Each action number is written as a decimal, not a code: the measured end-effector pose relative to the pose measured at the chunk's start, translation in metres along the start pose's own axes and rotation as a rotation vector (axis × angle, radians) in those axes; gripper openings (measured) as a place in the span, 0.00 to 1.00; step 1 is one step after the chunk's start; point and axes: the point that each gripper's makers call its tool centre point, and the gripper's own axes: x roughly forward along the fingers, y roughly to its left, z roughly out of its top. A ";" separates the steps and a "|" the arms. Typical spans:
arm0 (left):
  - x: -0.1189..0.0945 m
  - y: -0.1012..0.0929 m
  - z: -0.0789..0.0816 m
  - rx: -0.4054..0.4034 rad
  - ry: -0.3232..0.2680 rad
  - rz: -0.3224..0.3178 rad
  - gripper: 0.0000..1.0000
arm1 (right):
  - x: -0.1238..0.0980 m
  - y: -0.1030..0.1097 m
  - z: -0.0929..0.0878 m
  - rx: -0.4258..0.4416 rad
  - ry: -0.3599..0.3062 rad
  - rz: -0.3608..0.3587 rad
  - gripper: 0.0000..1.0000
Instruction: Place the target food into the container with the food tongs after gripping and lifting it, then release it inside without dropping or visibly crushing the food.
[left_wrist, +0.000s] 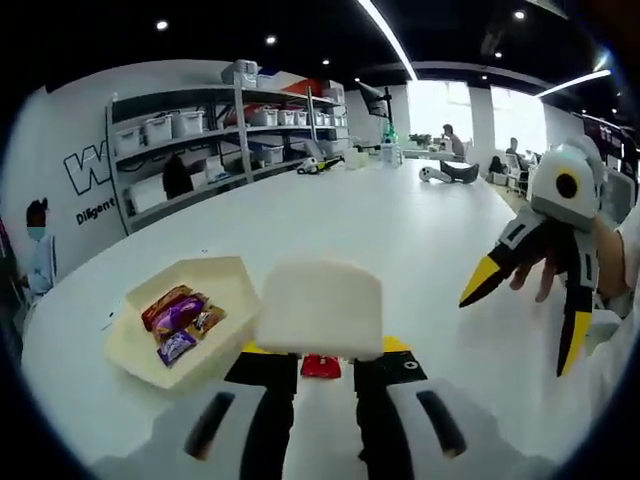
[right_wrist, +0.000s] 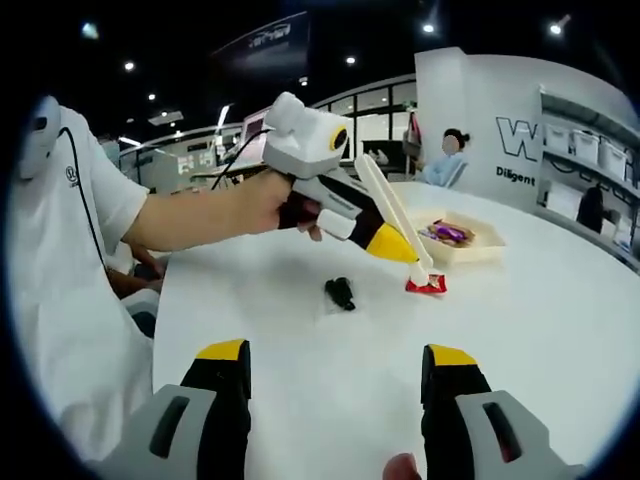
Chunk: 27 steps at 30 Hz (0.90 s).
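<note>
**Tongs tip resting at the red packet, container close by**

The white table (right_wrist: 560, 330) carries all items. A shelving rack (left_wrist: 200, 140) with storage bins stands along the far wall.

The person's hand (right_wrist: 265, 205) holds the left gripper (right_wrist: 400, 248) over the table. It is clamped on the white food tongs (right_wrist: 392, 215), which slope down to the table surface. In the left gripper view, the tongs' broad end (left_wrist: 320, 308) sits directly above the jaws.

The right gripper (left_wrist: 520, 300) is held off the table at the right edge of the left gripper view, released, with its yellow-tipped jaws spread apart and holding nothing.

The cream container (left_wrist: 190, 325) lies on the table just beside the tongs' tip, with several wrapped snacks (left_wrist: 180, 318) inside.

The target food, a small red packet (right_wrist: 425, 285), lies flat on the table outside the container, with the tongs' tip touching it.

A small black object (right_wrist: 340, 292) lies on the table near the packet, apart from it.
</note>
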 end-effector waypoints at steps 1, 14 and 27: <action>0.001 0.000 0.000 -0.001 0.001 0.002 0.20 | 0.000 0.000 0.000 0.000 0.000 -0.001 0.67; 0.009 0.007 -0.007 -0.020 0.011 0.008 0.20 | 0.000 -0.001 -0.001 0.005 -0.002 -0.002 0.67; 0.012 0.006 -0.011 -0.030 0.025 -0.012 0.19 | 0.000 -0.001 -0.004 0.009 -0.001 -0.002 0.67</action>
